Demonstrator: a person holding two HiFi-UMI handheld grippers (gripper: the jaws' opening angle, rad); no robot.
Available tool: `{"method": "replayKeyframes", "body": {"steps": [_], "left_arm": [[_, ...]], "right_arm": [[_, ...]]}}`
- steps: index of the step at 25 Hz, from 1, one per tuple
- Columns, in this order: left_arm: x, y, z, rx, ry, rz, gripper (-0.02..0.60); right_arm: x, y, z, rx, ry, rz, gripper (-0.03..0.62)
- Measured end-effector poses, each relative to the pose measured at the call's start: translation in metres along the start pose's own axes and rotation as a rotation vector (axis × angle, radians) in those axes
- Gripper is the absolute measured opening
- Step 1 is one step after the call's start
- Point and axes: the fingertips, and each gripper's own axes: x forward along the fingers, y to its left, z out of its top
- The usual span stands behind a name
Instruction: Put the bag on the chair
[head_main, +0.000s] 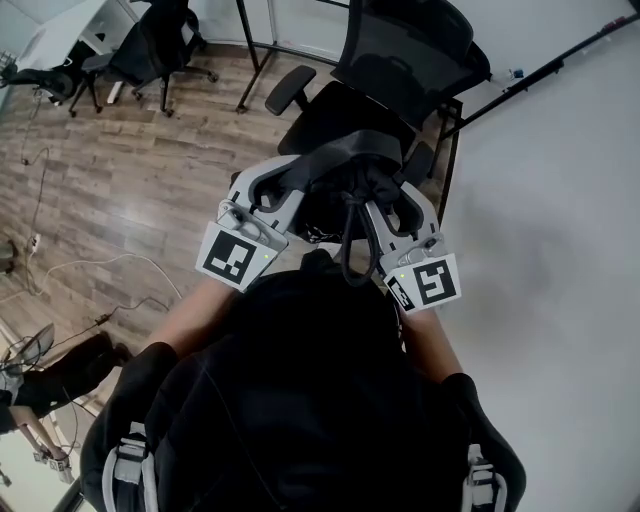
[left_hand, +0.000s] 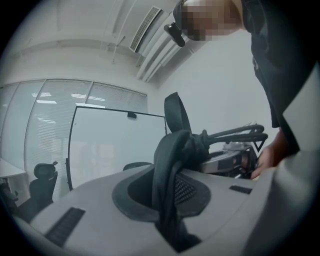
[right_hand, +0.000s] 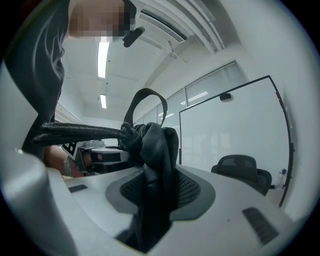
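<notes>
The bag is up in the air between your two hand-held grippers. In the head view its bunched top shows against the seat of the chair, not resting on it. It is black, soft and crumpled, with a thin strap looping down from the gathered part.

Your left hand-held gripper reaches forward and inward from the left. Its own view shows it clamped on a thick fold of the bag. Your right hand-held gripper angles in from the other side, and its view shows it pinched shut on another fold. The two tips sit close together, marker cubes toward you, forearms bare below dark sleeves.

A taut cord of the bag runs across from each grip toward the other one.

Below the grippers the bag merges with your dark clothing, so you cannot make out its lower edge or its full shape. A whiteboard stands behind the chair.
</notes>
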Motion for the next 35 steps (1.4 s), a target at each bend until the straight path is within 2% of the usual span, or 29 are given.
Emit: {"method": "replayKeyframes", "body": {"steps": [12, 21, 26, 31, 35], "left_arm": [[0.158, 0.04, 0.01, 0.009, -0.004, -0.001, 0.044], [0.197, 0.066, 0.004, 0.01, -0.004, -0.074, 0.044], [0.234, 0.113, -0.01, -0.01, 0.009, -0.16, 0.044], [0.27, 0.154, -0.029, -0.05, 0.027, -0.306, 0.044], [0.293, 0.191, -0.05, -0.052, 0.05, -0.423, 0.044]], "right_arm": [[0.05, -0.151, 0.014, -0.034, -0.025, -0.017, 0.123], [0.078, -0.183, 0.008, -0.008, -0.013, -0.09, 0.123], [0.123, -0.205, -0.002, 0.021, 0.02, -0.162, 0.123], [0.168, -0.229, -0.016, 0.063, 0.031, -0.295, 0.123], [0.208, -0.243, -0.033, 0.066, 0.042, -0.41, 0.123]]}}
